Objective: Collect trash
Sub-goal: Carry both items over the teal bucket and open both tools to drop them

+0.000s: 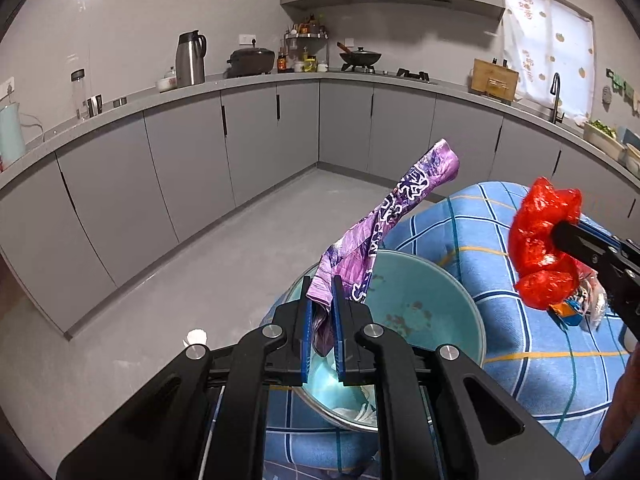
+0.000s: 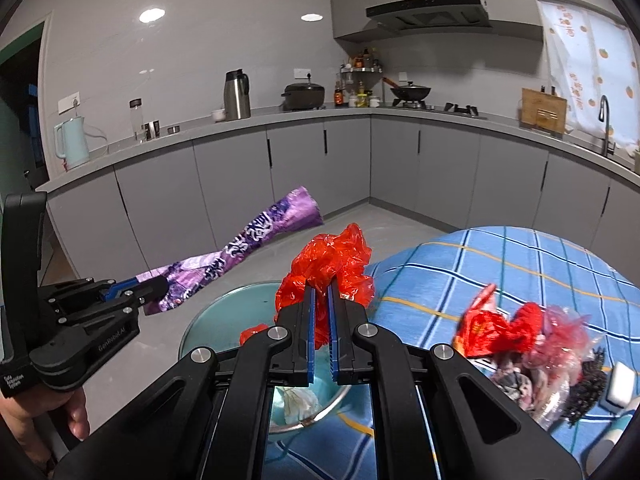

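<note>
Left tool point(image 1: 321, 294) grips a purple wrapper point(image 1: 394, 216) above the teal bowl point(image 1: 436, 280), which holds crumpled tissue point(image 2: 296, 398). Right tool point(image 2: 320, 294) clamps a red plastic bag point(image 2: 332, 264).

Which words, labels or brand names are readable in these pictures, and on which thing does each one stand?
"GenRobot.AI": on the side of the left hand-held gripper.
Small white label low on that gripper's handle: too small to read.
White characters on the purple wrapper: stylised and creased, not readable.
Red characters on the window curtain: blurred, not readable.
Packets in the trash pile: print blurred.
</note>
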Demonstrator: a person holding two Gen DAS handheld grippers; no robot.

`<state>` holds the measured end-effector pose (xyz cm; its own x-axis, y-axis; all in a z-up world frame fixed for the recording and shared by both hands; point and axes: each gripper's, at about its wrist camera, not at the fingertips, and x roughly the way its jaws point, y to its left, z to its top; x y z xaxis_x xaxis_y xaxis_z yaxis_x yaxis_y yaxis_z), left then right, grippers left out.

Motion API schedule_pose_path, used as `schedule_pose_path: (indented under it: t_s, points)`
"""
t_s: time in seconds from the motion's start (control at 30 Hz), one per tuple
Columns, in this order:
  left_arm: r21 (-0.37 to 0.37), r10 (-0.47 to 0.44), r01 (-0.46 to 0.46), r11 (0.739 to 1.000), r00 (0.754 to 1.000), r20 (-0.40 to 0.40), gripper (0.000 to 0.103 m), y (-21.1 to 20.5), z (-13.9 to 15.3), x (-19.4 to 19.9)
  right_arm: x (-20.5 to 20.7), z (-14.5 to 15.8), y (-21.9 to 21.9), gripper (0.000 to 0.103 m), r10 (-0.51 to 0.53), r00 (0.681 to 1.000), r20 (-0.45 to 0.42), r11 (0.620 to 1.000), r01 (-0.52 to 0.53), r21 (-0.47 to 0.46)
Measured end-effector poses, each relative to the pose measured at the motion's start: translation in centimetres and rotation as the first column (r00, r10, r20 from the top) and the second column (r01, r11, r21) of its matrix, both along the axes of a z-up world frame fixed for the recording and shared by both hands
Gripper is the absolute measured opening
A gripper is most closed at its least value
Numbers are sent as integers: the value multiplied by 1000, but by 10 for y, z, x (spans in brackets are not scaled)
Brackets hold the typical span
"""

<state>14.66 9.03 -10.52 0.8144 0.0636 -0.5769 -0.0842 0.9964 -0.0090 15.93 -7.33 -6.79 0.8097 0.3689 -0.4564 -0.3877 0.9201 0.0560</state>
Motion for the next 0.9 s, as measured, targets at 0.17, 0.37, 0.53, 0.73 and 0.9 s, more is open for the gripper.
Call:
schedule_pose_path:
  t_s: [0.17, 0.37, 0.53, 0.73, 0.9]
  points:
    - [-6, 5, -5, 1000, 1000, -22, 9, 2, -8, 4, 10, -10, 15, 7, 30, 999, -22, 999, -30, -13]
    - [-8, -1, 1, 1000, 999, -40, 12, 2, -16, 7, 24, -26, 29, 7, 56, 997, -59, 998, -58, -39]
    - [-17, -26, 25, 1000, 998, -60, 13, 2, -25, 14, 38, -49, 35, 8, 59, 993, -104, 996, -65, -54]
    - [-25, -28, 27, 999, 997, -73, 39, 2, -37, 19, 52, -73, 35, 30, 54, 986, -160, 996, -64, -58]
    - [-7, -7, 7, 1000, 998, -64, 57, 2, -36, 19, 54, -79, 32, 37, 41, 983, -177, 997, -51, -50]
